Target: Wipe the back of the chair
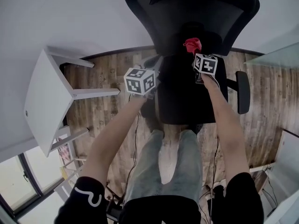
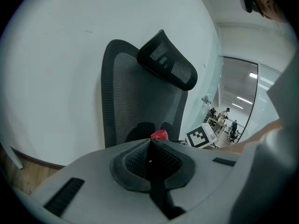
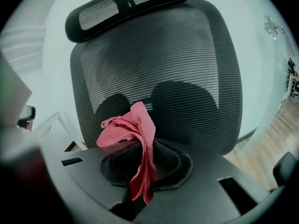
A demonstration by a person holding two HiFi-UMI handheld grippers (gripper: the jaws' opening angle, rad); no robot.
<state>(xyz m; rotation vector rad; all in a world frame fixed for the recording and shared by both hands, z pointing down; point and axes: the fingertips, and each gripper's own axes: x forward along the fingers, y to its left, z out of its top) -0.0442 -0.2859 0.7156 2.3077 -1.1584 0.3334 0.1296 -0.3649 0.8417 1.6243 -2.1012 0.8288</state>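
**Progress.** The right hand-held gripper is clamped on a red cloth. The cloth bunches up above the jaws and a tail of it hangs down between them. In the right gripper view the cloth stands before the lower middle of the chair's mesh backrest, near it. We cannot tell whether it touches the mesh. Nothing on the mesh shows which part has been wiped. We judge the wiping to be at or near its start, with the backrest and the headrest above it left to cover.

**Pose.** The person stands facing the front of the chair, with both forearms stretched forward over the seat. The right arm reaches further, carrying the cloth to the foot of the backrest. The left hand-held gripper hangs lower and to the left, over the seat's left edge. Its jaws are together with nothing between them. It points at the backrest and is well apart from it.
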